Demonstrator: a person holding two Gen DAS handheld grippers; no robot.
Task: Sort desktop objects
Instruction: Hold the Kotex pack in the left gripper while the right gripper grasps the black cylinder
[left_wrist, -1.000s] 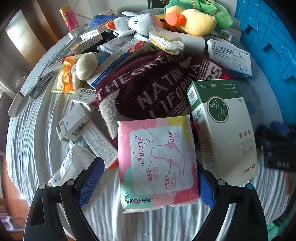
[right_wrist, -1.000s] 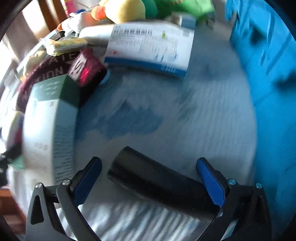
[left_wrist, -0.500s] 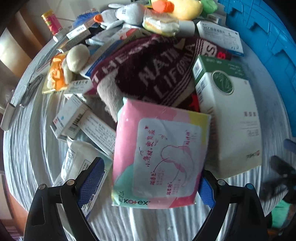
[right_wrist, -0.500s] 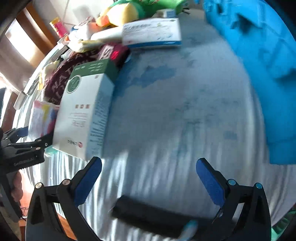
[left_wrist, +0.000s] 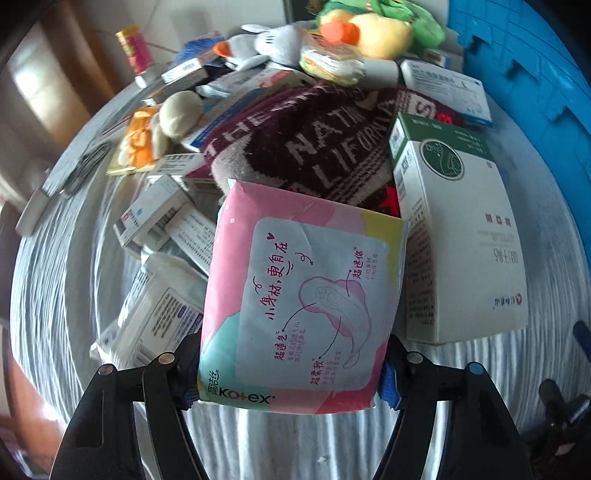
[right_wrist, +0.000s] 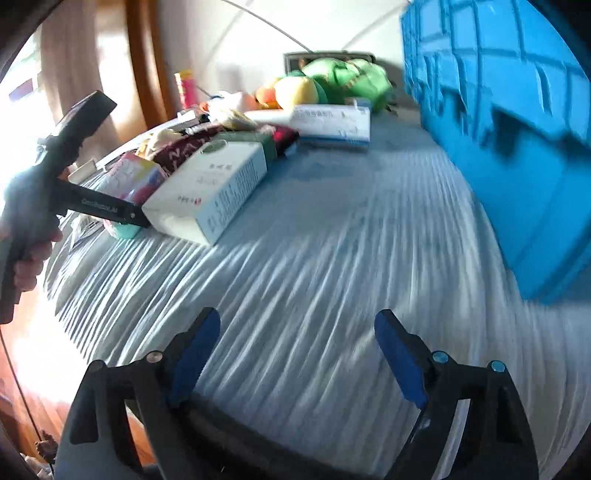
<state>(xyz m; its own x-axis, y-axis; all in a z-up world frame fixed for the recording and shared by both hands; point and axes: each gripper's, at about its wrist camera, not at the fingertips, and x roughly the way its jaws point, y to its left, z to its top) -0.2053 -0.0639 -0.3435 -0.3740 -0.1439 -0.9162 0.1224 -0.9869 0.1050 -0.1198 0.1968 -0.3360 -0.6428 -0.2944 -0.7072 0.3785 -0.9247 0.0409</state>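
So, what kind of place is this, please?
Probably a home room, not a workshop: a table under a striped cloth piled with plush toys, medicine boxes and a pink Kotex pack, beside a blue crate.

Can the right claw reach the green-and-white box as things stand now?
Probably yes. The right claw is open and empty, with bare cloth between it and the box; only the left claw sits beside it.
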